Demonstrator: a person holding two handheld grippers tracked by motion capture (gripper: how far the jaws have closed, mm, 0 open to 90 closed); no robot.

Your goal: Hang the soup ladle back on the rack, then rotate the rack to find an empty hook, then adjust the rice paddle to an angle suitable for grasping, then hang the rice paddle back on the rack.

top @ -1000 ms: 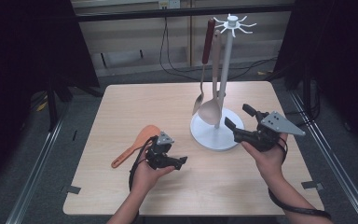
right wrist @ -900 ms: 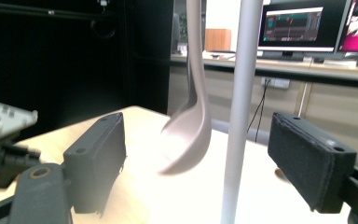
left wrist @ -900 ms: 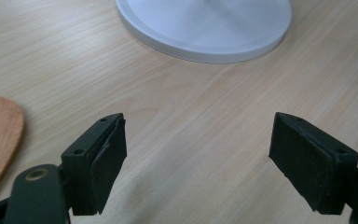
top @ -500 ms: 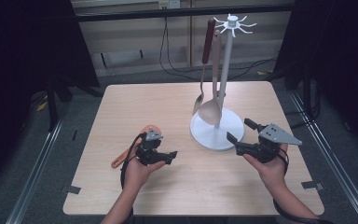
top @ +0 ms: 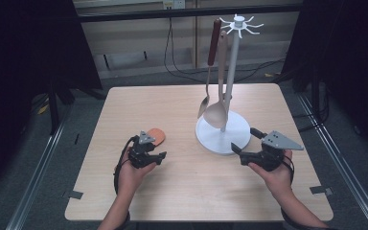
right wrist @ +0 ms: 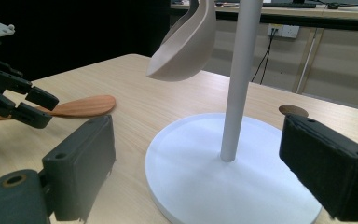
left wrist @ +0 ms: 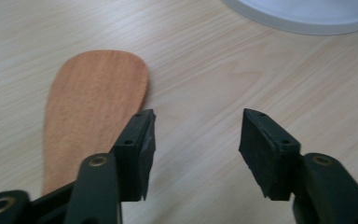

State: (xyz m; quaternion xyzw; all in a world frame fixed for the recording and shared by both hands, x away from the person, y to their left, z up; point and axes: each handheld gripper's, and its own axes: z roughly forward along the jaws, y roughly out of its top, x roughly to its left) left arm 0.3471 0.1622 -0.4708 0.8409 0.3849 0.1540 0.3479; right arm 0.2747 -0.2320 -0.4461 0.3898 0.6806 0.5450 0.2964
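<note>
Pale wood table (top: pixel 182 191), left tongs (left wrist: pixel 196 135) half-closed and empty, closing beside wooden spatula (left wrist: pixel 93 107), right tongs (right wrist: pixel 196 172) wide, opening around white stand base (right wrist: pixel 205 158).

No readable text, labels, brand marks or numbers anywhere. Surfaces checked are all plain. Wall socket plate behind the desk too small and blurred to make out any marking.

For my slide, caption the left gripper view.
Left gripper, jaws apart and just closing, beside a wooden spatula on the table.
</note>
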